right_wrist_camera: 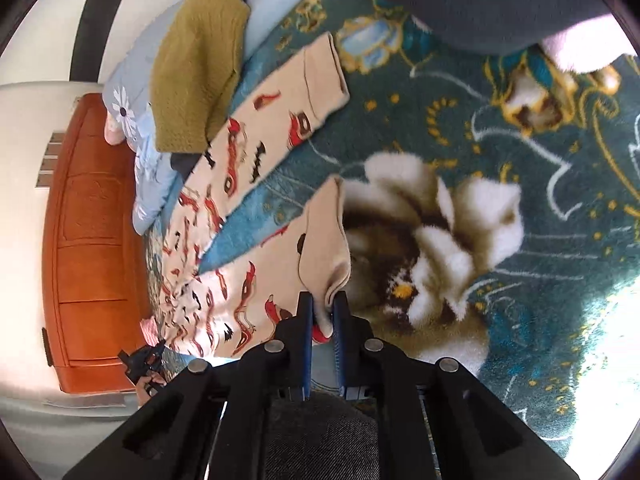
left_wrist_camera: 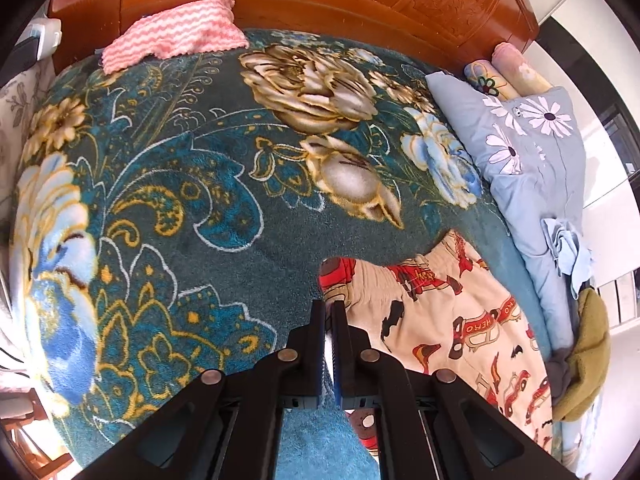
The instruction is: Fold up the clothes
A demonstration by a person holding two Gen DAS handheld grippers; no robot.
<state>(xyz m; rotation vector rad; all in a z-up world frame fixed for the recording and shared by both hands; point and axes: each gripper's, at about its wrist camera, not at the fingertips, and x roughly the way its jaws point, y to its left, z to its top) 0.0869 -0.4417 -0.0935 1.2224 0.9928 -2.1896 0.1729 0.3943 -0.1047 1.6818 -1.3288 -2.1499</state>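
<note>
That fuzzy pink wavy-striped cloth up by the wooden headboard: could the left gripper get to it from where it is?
Probably yes, but not right away. Only open teal floral blanket lies between the left gripper and the pink wavy-striped cloth. However, the gripper is shut on the waistband of the cream car-print trousers.

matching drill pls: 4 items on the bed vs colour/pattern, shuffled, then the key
Items:
1. towel by the headboard
2. pants
3. garment lying on the pillow edge
4. pillow

Colour or pattern:
A. beige with red cars
B. olive green, fuzzy
C. pink and white wavy stripes
D. pale blue with white daisies

Pairs: 1-C, 2-A, 3-B, 4-D
</note>
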